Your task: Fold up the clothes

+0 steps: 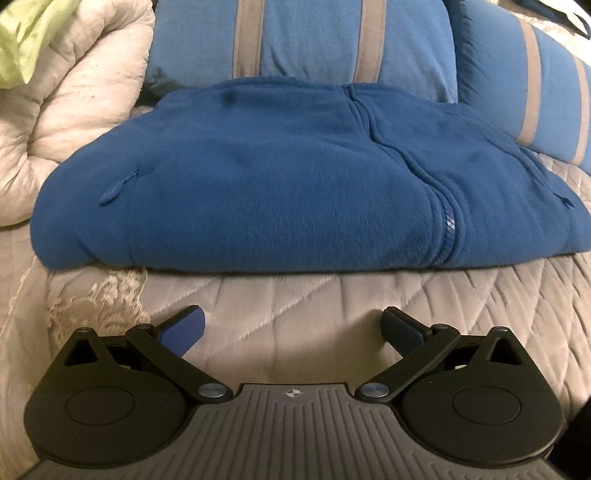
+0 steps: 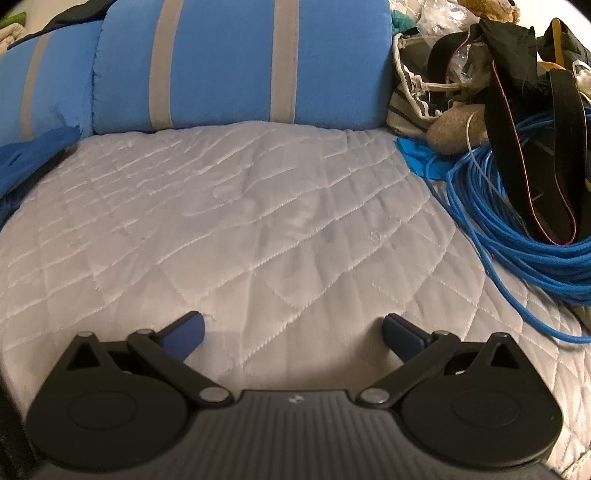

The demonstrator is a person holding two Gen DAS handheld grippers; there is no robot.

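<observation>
**Folded fleece on the bed, both grippers spread and empty**

The blue fleece (image 1: 295, 173) lies folded in a flat bundle on the quilt (image 1: 295, 295), its zip running down the front right of centre; behind the fleece stand two blue pillows (image 1: 306, 40) with grey stripes; left of the fleece sits a rolled cream duvet (image 1: 62, 110), with a green cloth (image 1: 33, 33) above it. The left gripper (image 1: 293, 325) hovers over bare quilt just in front of the fleece, fingers wide apart, holding nothing. The right gripper (image 2: 293, 328) is likewise spread and empty, well to the right of the fleece, only a corner of which shows at the left edge of its view (image 2: 33, 155); far right of the fleece lie a coil of blue cable (image 2: 509, 221) and a heap of clutter (image 2: 480, 74).
</observation>
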